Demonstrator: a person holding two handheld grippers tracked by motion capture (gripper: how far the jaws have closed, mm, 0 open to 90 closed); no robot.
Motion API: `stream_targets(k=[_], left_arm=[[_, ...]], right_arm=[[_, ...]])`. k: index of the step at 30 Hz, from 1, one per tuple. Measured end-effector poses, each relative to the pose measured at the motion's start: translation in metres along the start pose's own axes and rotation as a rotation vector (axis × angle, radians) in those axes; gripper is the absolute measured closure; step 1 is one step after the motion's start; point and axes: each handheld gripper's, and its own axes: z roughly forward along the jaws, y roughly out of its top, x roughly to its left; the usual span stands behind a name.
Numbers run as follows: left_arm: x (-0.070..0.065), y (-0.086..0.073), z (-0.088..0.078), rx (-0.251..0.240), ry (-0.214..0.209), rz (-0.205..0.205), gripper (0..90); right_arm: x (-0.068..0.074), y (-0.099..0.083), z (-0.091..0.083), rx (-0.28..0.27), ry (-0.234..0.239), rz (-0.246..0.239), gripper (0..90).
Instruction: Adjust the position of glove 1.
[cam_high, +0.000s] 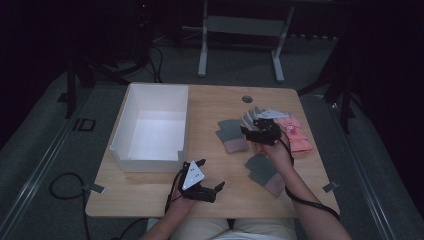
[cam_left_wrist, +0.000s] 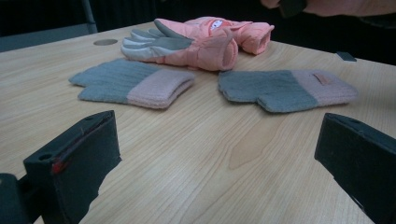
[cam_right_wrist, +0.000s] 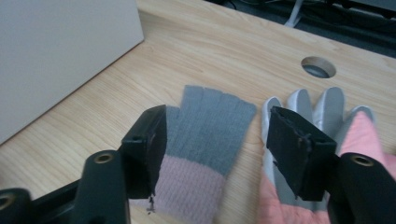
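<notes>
Two grey knit gloves with pink cuffs lie on the wooden table. One knit glove lies under my right gripper, whose jaws stand open just above it and touch nothing. The other knit glove lies nearer the person, beside the right forearm. A pair of pink padded gloves with grey fingers lies to the right of the first knit glove. My left gripper rests open and empty near the table's front edge.
An open white box stands on the left half of the table. A round cable hole sits near the far edge. Bare wood lies between the box and the gloves.
</notes>
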Motion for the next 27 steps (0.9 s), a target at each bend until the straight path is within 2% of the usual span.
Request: stream_targets(k=[5,8,11,13,15,20,25,27], left_arm=[[0.000,0.000,0.000,0.000,0.001,0.001,0.0],[0.000,0.000,0.000,-0.002,-0.004,0.002,0.0],[0.000,0.000,0.000,-0.002,-0.004,0.005,0.0],[-0.001,0.000,0.000,-0.003,-0.005,0.004,0.0],[0.000,0.000,0.000,-0.002,-0.005,0.002,0.0],[0.000,0.000,0.000,-0.002,-0.011,0.001,0.0],[-0.001,0.000,0.000,-0.003,-0.012,0.005,0.0],[0.000,0.000,0.000,-0.003,-0.013,0.001,0.0]], right_arm=[[0.005,0.001,0.017,0.033,0.008,0.001,45.4],[0.007,0.000,0.026,0.053,0.009,-0.020,47.9],[0.007,-0.001,0.038,0.097,0.057,-0.031,51.5],[0.007,-0.002,0.044,0.123,0.067,-0.041,53.1],[0.006,-0.003,0.053,0.156,0.064,-0.049,55.8],[0.002,-0.003,0.067,0.175,0.069,-0.024,60.1],[0.000,-0.004,0.084,0.238,0.034,-0.027,60.5],[0.000,-0.004,0.087,0.245,0.032,-0.020,60.5]])
